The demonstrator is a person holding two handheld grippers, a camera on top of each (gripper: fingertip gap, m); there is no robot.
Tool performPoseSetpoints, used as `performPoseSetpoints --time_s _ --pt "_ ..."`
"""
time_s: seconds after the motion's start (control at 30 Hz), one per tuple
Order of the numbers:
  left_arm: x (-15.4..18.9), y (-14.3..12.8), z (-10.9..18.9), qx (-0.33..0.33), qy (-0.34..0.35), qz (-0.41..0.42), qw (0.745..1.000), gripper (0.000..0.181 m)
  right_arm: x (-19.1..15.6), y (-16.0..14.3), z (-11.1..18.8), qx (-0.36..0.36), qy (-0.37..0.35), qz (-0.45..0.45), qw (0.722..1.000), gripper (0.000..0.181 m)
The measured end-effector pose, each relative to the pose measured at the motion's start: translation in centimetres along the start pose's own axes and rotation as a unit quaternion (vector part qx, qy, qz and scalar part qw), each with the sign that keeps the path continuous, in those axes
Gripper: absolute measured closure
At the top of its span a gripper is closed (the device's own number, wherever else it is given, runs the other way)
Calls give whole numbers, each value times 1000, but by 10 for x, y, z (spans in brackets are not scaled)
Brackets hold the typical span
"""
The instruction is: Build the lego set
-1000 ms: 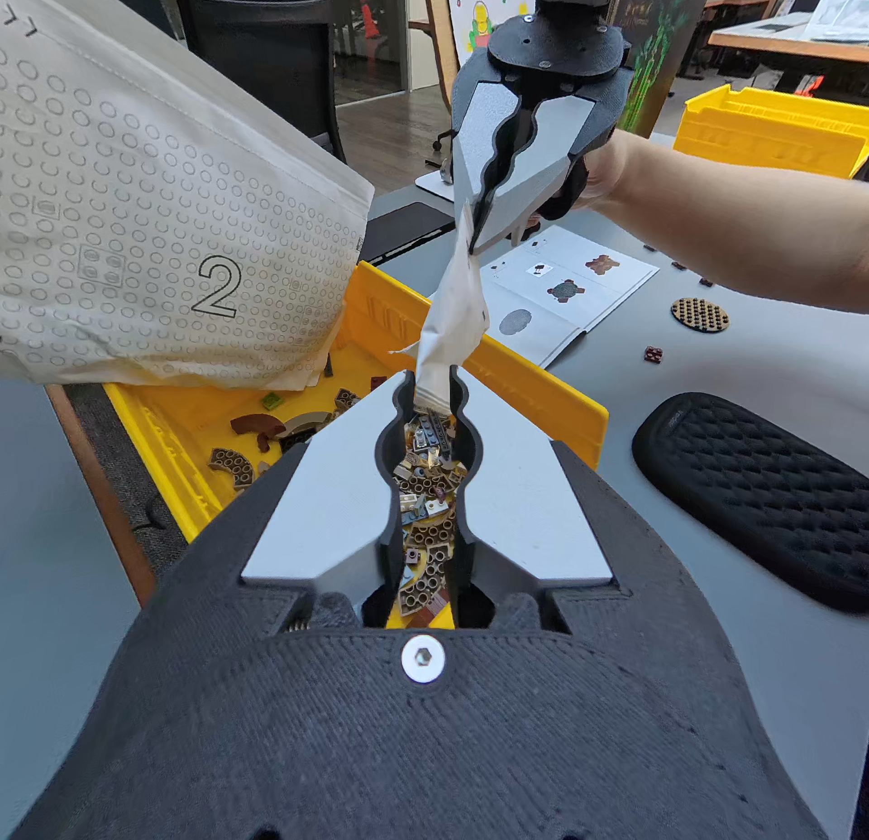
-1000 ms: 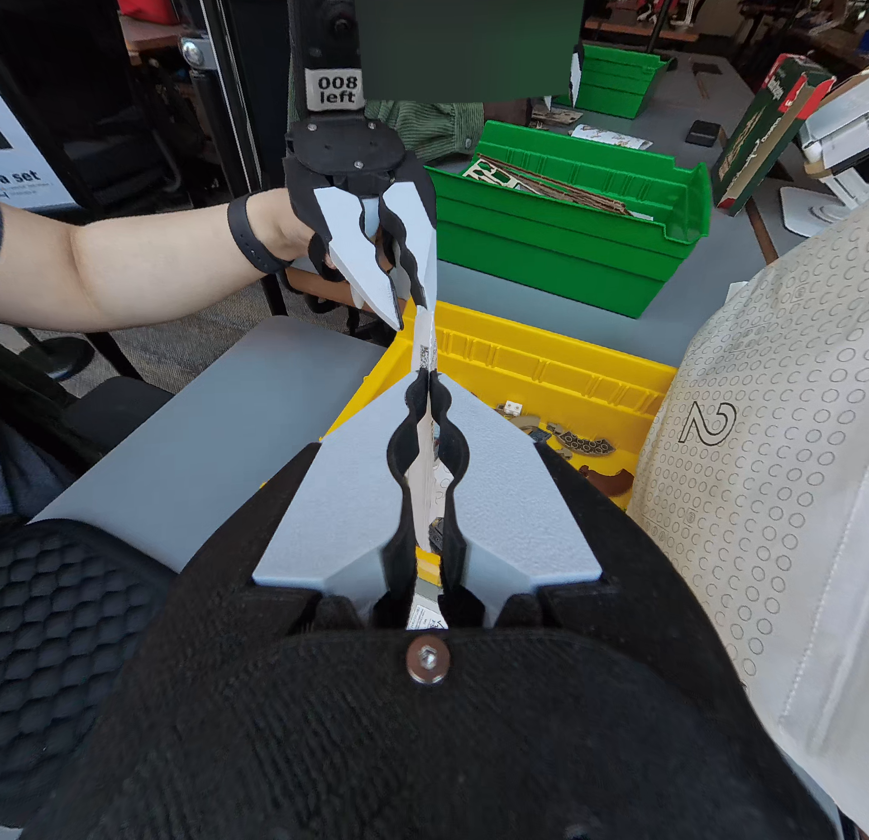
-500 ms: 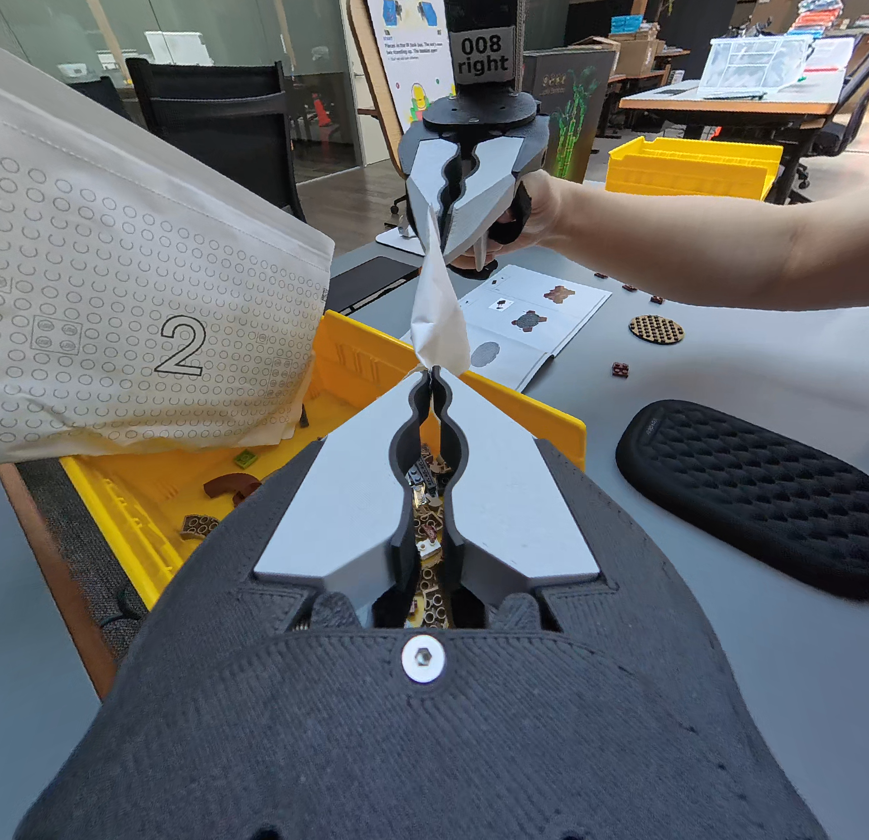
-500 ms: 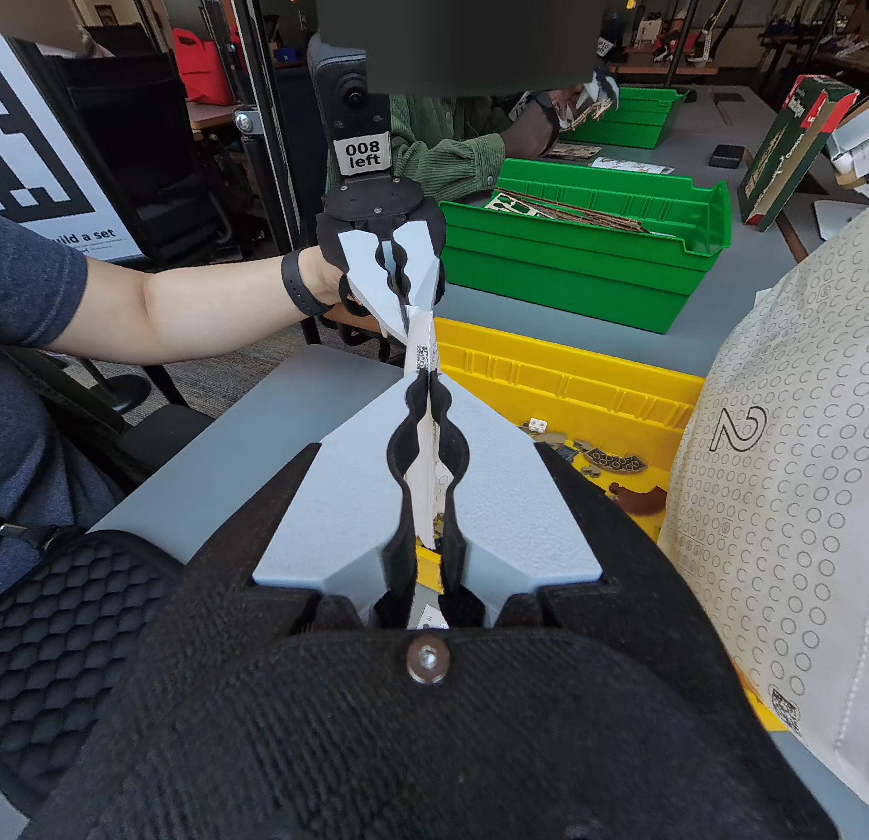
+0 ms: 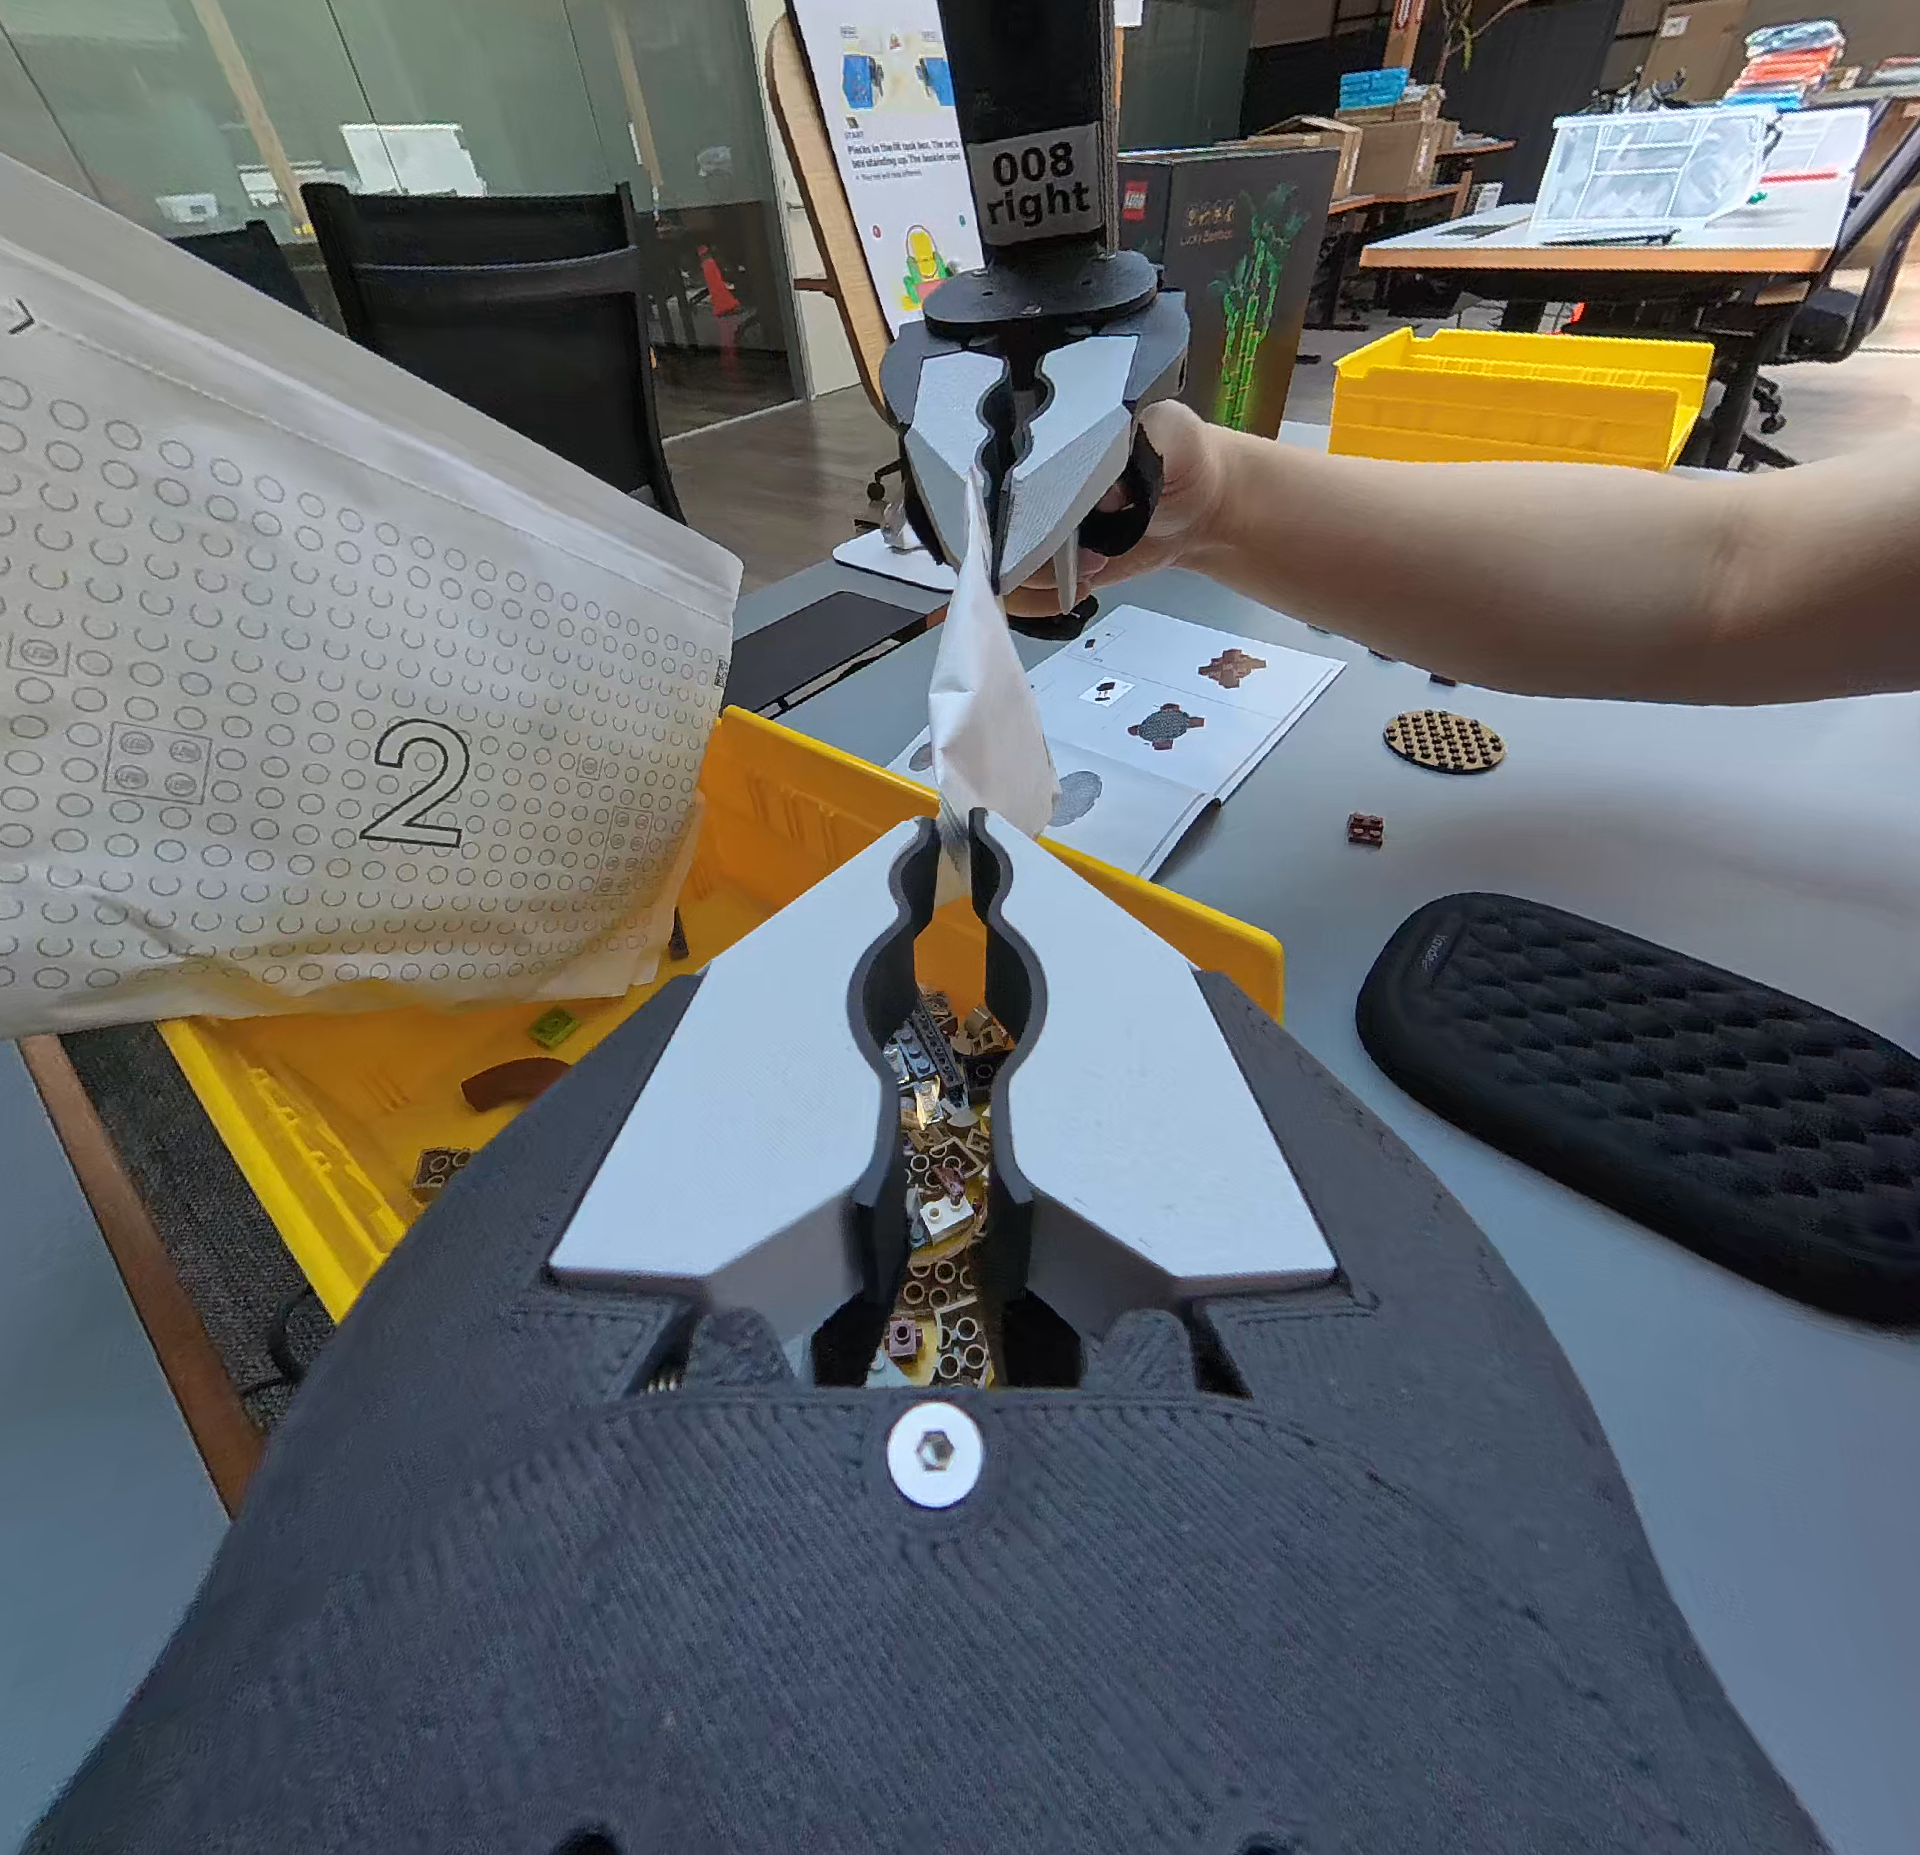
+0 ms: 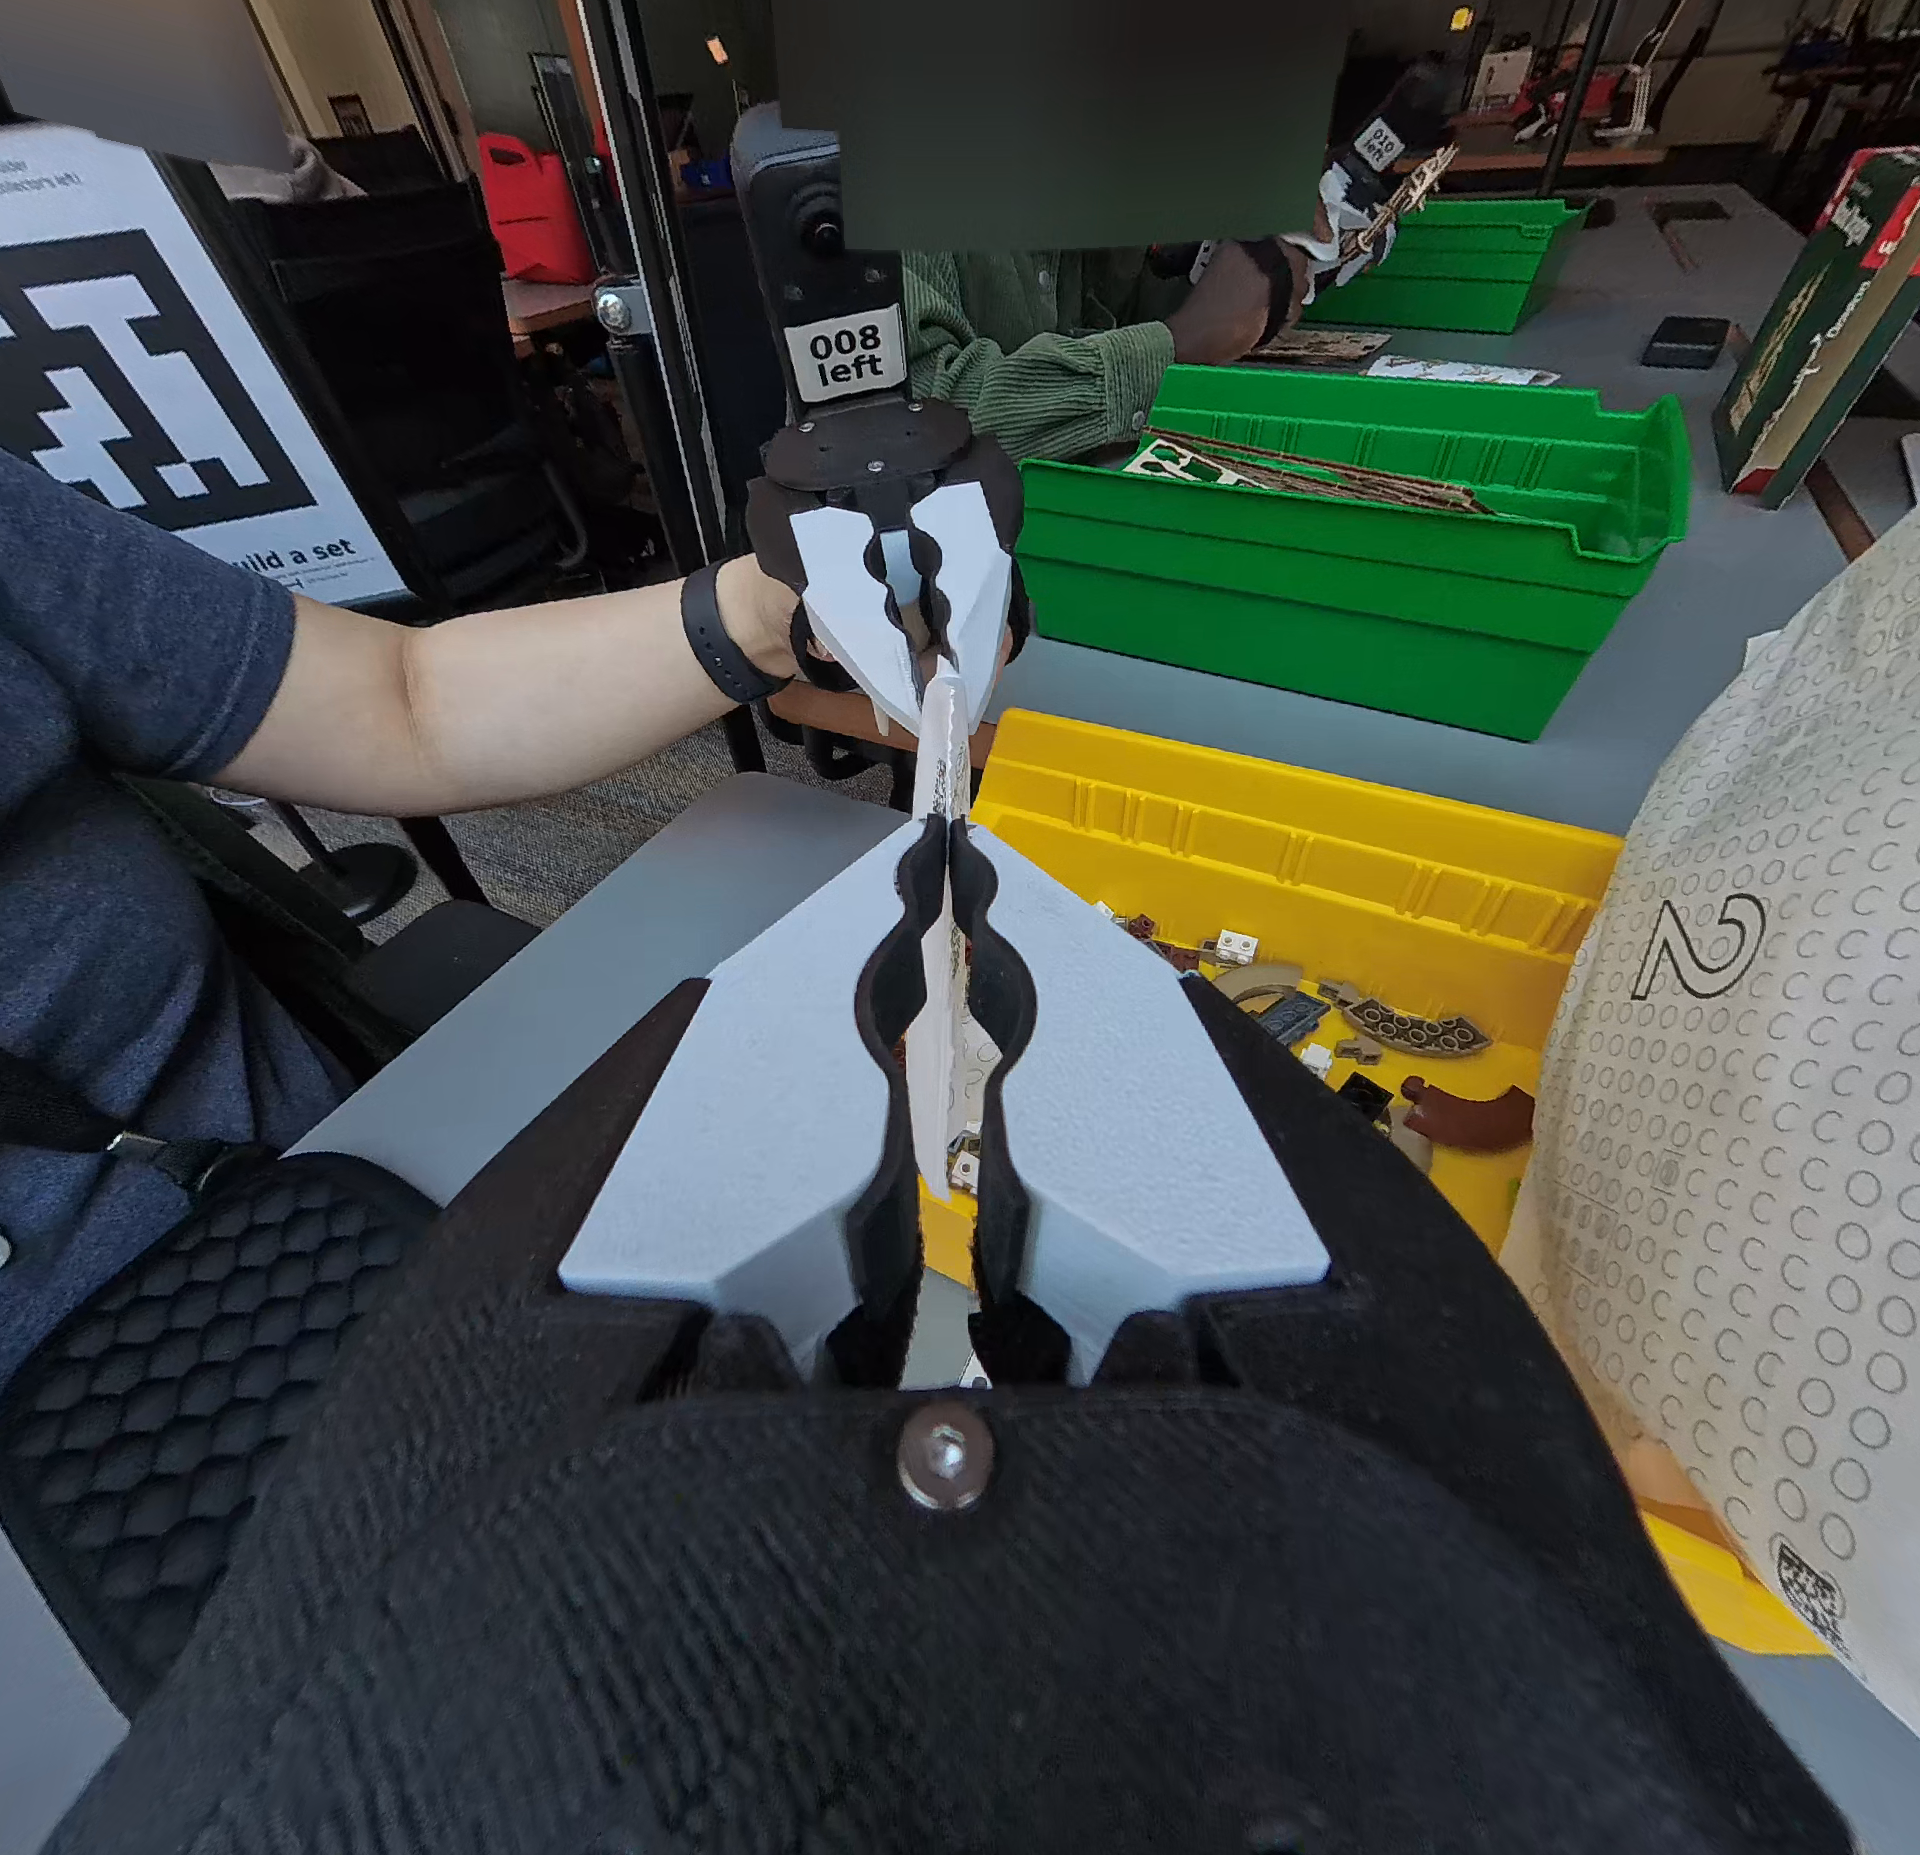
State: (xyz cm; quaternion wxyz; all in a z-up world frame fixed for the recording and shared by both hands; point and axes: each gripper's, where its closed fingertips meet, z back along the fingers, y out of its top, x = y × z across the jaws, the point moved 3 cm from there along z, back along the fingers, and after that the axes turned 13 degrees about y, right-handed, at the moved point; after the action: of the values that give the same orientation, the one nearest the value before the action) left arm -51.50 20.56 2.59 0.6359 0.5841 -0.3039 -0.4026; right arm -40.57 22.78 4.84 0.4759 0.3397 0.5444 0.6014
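A small white paper bag (image 5: pixel 987 725) is stretched between both grippers above a yellow bin (image 5: pixel 1143 922). My left gripper (image 5: pixel 954 829) is shut on the bag's lower end. My right gripper (image 5: pixel 997 558) is shut on its upper end. In the right wrist view the bag (image 6: pixel 940 766) runs from my right gripper (image 6: pixel 948 829) to the left gripper (image 6: pixel 935 673). Several loose lego pieces (image 5: pixel 940 1130) lie in the bin below the jaws, and more pieces (image 6: pixel 1403 1026) lie on the bin floor (image 6: pixel 1299 849).
A large white bag marked with a numeral (image 5: pixel 312 714) leans over the bin's left side. An open instruction booklet (image 5: pixel 1174 725), a round brown plate (image 5: pixel 1444 740), a small brown brick (image 5: pixel 1364 829) and a black padded rest (image 5: pixel 1662 1078) lie on the grey table. A green bin (image 6: pixel 1351 579) stands behind. The left gripper's tips are roughly 7 cm from the right gripper's.
Both grippers have risen and drawn apart, keeping hold of the small bag, which now hangs longer and tauter between them.
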Motion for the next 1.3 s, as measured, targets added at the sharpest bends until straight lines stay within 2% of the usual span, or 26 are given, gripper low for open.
performPoseSetpoints --time_s 0.13,0.23,0.4,0.47,0.5,0.57,0.6,0.67,0.77,0.87,1.0,1.17,1.3 --pt "-1 -2 -5 -7 5 4 1000 180 3 1 -1 11 0 -3 1000 181" --pt "-9 -5 -11 -28 44 -16 999 181 7 -6 -7 -14 -10 0 1000 181" --pt "-2 3 -4 -7 14 -5 1000 181 12 -1 2 3 -32 1 999 181" --pt "-2 3 -6 -20 16 10 1000 181 21 -5 2 -4 -68 -7 998 180" --pt "-6 0 -8 -38 31 17 999 181 26 -9 2 -22 -95 1 995 174" --pt "-17 -7 -13 -79 65 63 993 181 32 -14 2 -53 -150 31 987 133" --pt "-22 -9 -14 -93 76 102 988 181 31 -15 3 -62 -173 49 982 121" --pt "-30 -9 -14 -94 87 188 974 181 27 -17 5 -86 -223 108 965 110" --pt "-34 0 -11 -64 75 283 954 181 23 -28 4 -139 -296 180 928 105" --pt "-35 3 -11 -56 71 339 936 181 22 -36 -3 -174 -337 212 901 106" --pt "-33 9 -12 -49 46 402 913 181 22 -32 -4 -190 -386 248 868 123" --pt "-32 9 -12 -52 40 423 904 181 18 -24 -3 -159 -406 252 864 146" --pt "-33 5 -14 -51 30 447 893 181 15 -21 -2 -135 -415 253 864 154"
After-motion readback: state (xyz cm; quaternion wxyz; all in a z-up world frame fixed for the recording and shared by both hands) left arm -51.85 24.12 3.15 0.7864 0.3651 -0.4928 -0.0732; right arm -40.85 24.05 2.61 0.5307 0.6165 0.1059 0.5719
